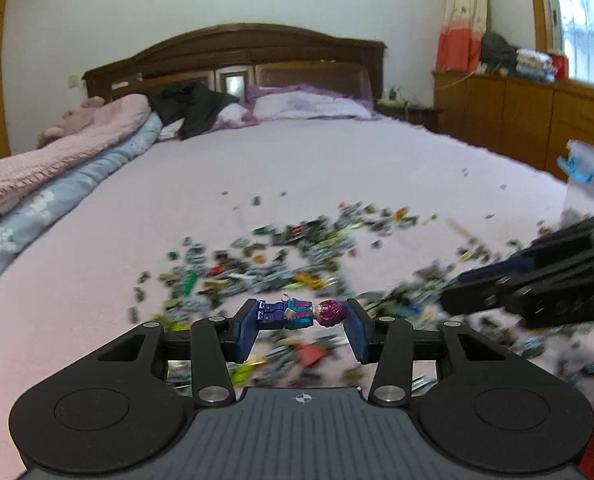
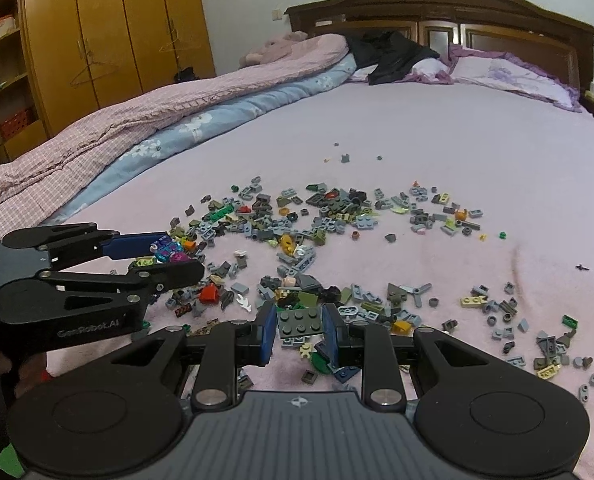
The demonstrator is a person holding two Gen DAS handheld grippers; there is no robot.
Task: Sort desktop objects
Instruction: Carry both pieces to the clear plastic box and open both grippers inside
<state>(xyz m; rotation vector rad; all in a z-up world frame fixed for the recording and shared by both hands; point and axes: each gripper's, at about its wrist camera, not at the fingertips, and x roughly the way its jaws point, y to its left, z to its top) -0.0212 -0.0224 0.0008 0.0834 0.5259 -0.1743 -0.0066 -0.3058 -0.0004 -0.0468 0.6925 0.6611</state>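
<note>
Two grips we see: our left gripper (image 1: 301,316) pinches a purple-haired minifigure (image 1: 299,313) sideways above the scattered bricks (image 2: 337,216) on the pink bedsheet (image 2: 437,136), while our right gripper (image 2: 299,326) clamps a dark green plate (image 2: 300,323)

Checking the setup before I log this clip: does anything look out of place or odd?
Yes. Small bricks lie spilled across the bed, not a desk. The left gripper pinches a minifigure sideways, head to feet, and the right gripper clamps a dark plate.
</note>
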